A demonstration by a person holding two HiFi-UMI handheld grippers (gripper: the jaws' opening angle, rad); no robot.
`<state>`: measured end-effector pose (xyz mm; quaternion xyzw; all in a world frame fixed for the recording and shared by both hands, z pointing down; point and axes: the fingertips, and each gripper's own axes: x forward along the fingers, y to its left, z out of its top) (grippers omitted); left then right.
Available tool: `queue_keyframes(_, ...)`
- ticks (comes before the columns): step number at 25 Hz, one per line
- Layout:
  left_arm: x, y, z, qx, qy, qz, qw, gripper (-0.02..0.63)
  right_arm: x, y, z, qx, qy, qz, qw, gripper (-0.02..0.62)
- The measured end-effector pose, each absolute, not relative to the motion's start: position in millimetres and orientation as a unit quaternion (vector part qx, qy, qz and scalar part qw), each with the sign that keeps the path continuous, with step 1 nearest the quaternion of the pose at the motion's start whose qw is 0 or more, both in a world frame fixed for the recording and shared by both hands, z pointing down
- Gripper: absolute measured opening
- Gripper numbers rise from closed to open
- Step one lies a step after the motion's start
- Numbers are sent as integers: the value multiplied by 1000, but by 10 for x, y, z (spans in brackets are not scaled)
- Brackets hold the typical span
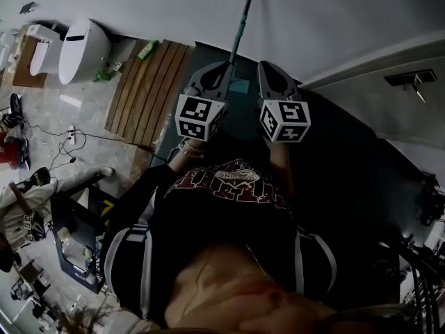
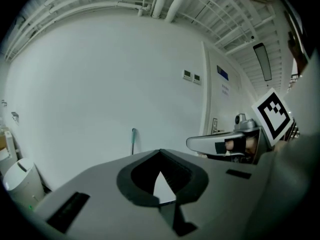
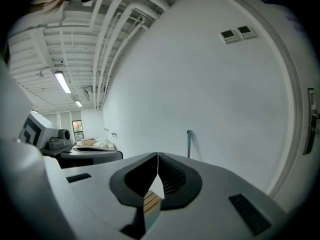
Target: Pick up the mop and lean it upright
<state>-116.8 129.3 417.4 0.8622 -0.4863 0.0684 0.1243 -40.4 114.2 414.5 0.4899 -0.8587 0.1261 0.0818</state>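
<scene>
Left gripper, about 11 o'clock from frame centre in the head view: jaws clenched, nothing between them. Mop at 12 o'clock, its handle running up the white wall, clear of both grippers. Both gripper views show the handle top resting on the wall. Right gripper at 1 o'clock: clamped shut, empty. Looks like the lean-up is done and nothing is left but backing off. The mop's foot is hidden, so I can't confirm stability.
</scene>
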Motion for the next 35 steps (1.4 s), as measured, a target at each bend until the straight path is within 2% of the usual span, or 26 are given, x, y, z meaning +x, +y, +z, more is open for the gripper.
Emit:
queue_keyframes(14, -1248, 823, 4270, 867, -474, 65, 136, 40, -420, 716, 4172, 509, -846, 122, 97, 18)
queue_keyframes(35, -836, -749, 4293, 845, -506, 73, 154, 40, -162, -864, 4207, 457, -872, 135, 109, 18)
